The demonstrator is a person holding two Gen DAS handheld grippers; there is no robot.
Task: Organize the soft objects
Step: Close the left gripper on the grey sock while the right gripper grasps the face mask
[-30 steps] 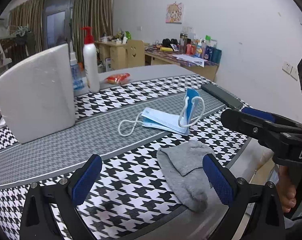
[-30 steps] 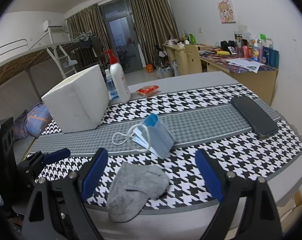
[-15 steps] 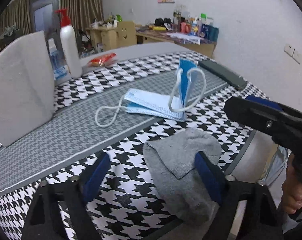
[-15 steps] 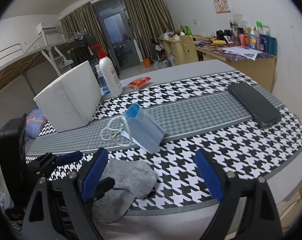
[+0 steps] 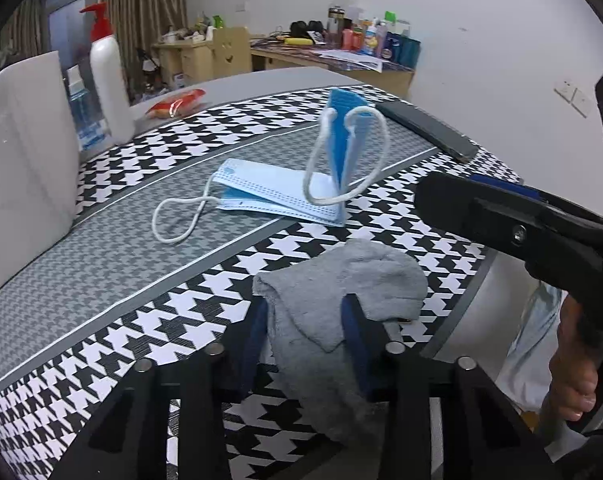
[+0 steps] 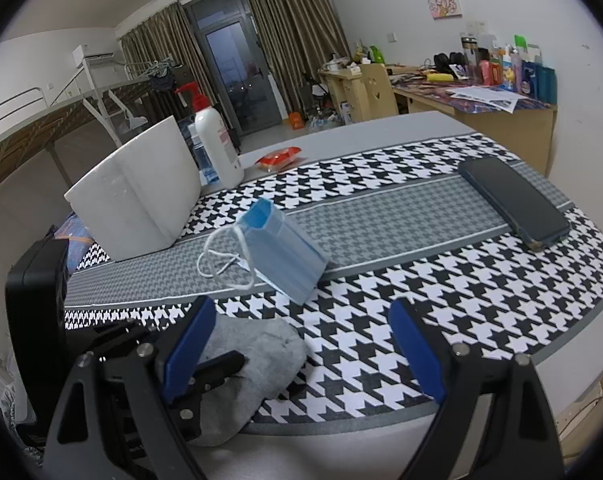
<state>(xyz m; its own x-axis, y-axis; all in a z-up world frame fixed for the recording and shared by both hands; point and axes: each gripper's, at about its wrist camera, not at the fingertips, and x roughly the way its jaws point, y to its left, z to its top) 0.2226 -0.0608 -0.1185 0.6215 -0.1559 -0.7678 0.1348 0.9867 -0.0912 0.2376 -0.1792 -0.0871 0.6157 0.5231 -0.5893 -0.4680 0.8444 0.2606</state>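
Near the face mask (image 5: 277, 196), our left claw (image 5: 305, 332) is closing on the grey sock (image 5: 333, 300); we should pinch both layers. Our right claw (image 6: 301, 356) stays spread, empty.

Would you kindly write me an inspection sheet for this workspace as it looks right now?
Surface: table under a houndstooth runner.
Job's things: grey sock at the near edge; blue face mask, one end standing up.
Clutter: white foam block, pump bottle, red packet, dark phone.
Grippers: left gripper closing, the sock between its jaws; right gripper open, nothing between.
Cables: nothing seen.
Surroundings: cluttered desk, curtains, bunk frame.
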